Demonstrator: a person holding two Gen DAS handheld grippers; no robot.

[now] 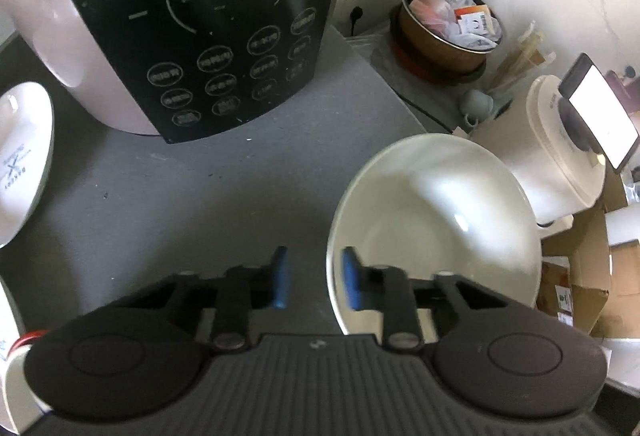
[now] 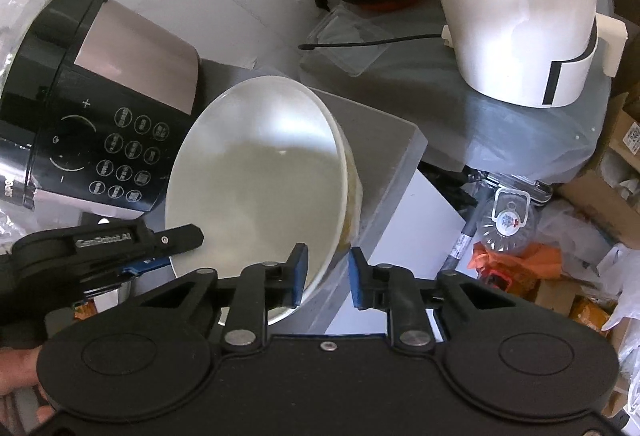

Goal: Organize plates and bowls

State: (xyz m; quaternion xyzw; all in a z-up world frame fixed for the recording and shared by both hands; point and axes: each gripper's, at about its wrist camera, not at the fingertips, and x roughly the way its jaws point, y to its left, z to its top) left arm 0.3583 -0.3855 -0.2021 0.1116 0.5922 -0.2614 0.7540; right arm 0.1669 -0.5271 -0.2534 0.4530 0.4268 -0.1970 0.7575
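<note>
Straddling the near rim of the white bowl [image 1: 434, 232] on the grey counter [image 1: 192, 195], the left gripper [image 1: 314, 278] is parted, gripping nothing. From the right wrist, the right gripper [image 2: 328, 276] likewise brackets the tilted bowl's rim without pinching; next, probably, one must close before lifting.

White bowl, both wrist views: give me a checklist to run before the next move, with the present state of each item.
1. Right gripper straddles the rim of the bowl: ok.
2. Right gripper clamped on the rim: not ok, gaps show on both sides.
3. Left gripper straddles the opposite rim of the bowl: ok, also open.
4. Bowl empty: ok.
5. Bowl fully on the counter: cannot tell, it sits near the corner.
6. Plate apart from the bowl: ok.
</note>
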